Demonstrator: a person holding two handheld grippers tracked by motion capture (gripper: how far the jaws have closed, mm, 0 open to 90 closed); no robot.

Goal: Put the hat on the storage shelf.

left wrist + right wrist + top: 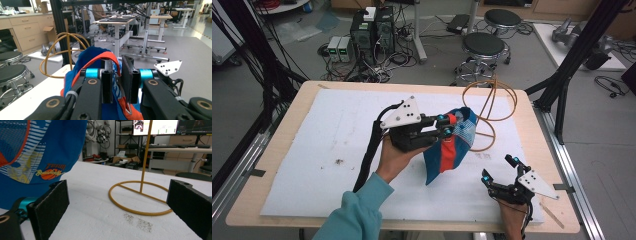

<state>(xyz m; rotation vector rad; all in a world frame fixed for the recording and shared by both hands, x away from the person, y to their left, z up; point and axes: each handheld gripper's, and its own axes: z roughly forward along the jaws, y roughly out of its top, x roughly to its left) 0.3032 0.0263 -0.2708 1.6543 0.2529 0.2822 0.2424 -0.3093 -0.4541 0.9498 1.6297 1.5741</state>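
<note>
**Cap lifted, stand waiting**

Near the right front corner of the white foam mat (pixel 312 150), the right gripper (pixel 500 169) rests with its jaws spread wide and nothing between them. Left of it and farther in, the left gripper (pixel 445 125) is clenched on the blue and orange cap (pixel 452 147), holding it off the mat. Beyond stands the yellow wire stand (pixel 489 107). The lifting step looks underway; next, probably, the cap goes to the stand's top.

Blue-orange mesh cap (pixel 451 145) hanging clear above white mat, possibly sports logo on front.
</note>
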